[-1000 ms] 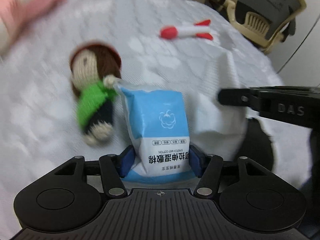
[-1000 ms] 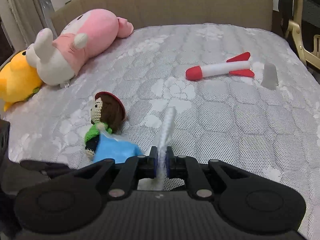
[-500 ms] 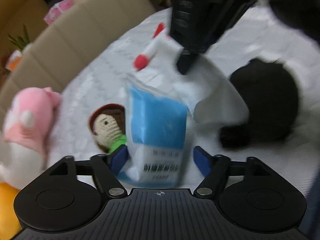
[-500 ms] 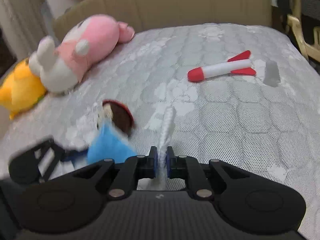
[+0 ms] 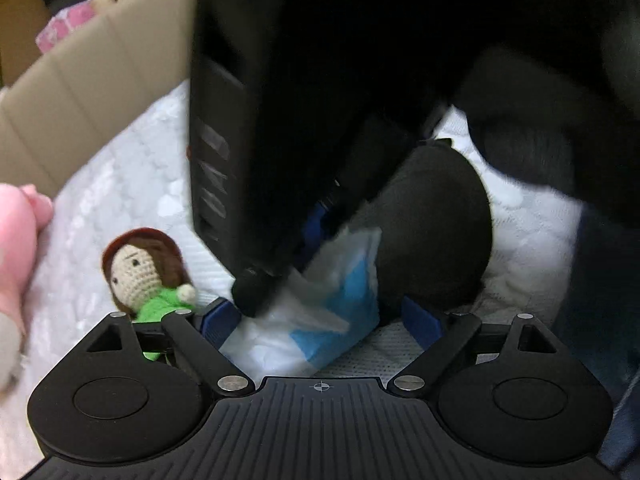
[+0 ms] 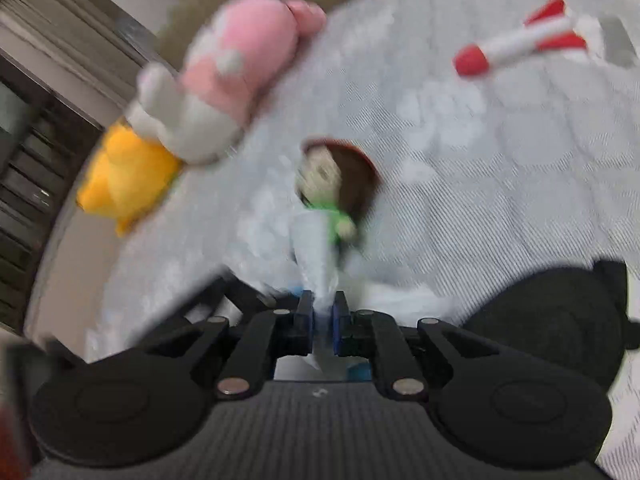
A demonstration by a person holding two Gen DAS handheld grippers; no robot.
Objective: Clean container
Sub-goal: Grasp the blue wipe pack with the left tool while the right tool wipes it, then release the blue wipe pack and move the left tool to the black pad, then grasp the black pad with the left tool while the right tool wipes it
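The left gripper [image 5: 320,316] stands wide, its jaws having just been opening, and the blue-and-white wipes packet [image 5: 320,320] lies between its blue pads on the bed [image 5: 120,184] without either pad pressing it. Just above the packet, the right gripper [image 6: 322,320] is clamped tight on a white wipe [image 6: 316,248] drawn up out of it. The crocheted doll [image 5: 140,272] lies just left of the packet, a black round object [image 5: 436,232] just right of it, and the pink plush [image 6: 240,52], yellow plush [image 6: 124,172] and toy rocket [image 6: 520,44] sit farther up the bed.

Blue-and-white packet [image 5: 344,312], green-clad doll [image 5: 148,276]
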